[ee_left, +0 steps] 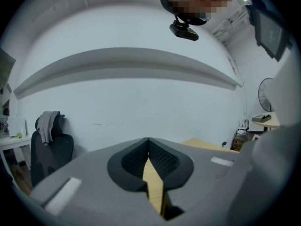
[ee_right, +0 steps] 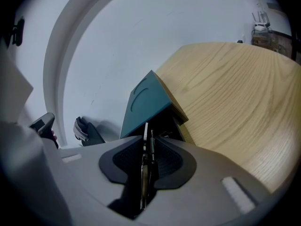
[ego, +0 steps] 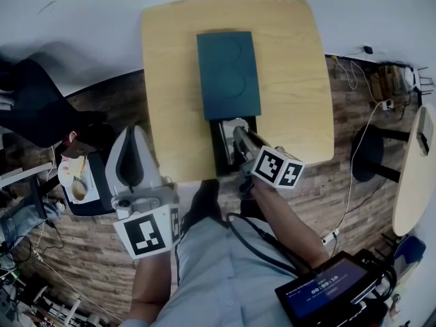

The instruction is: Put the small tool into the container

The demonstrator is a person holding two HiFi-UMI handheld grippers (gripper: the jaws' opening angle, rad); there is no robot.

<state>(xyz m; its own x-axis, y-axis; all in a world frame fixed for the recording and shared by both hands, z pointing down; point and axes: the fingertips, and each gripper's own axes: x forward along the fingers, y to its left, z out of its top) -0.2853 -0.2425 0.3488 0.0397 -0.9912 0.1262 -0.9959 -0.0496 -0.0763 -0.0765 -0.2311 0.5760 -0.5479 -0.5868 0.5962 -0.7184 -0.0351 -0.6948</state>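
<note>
a light wooden table with rounded corners stands on a brick-patterned floor against a white wall. at the table's near middle sits a teal rectangular container, its dark open compartment at the near edge; what lies inside is too dark to tell. the right gripper is clamped on a small thin metal tool with a spring, tips at that compartment's opening. the left gripper, off the table's left edge, has its jaws together and empty.
</note>
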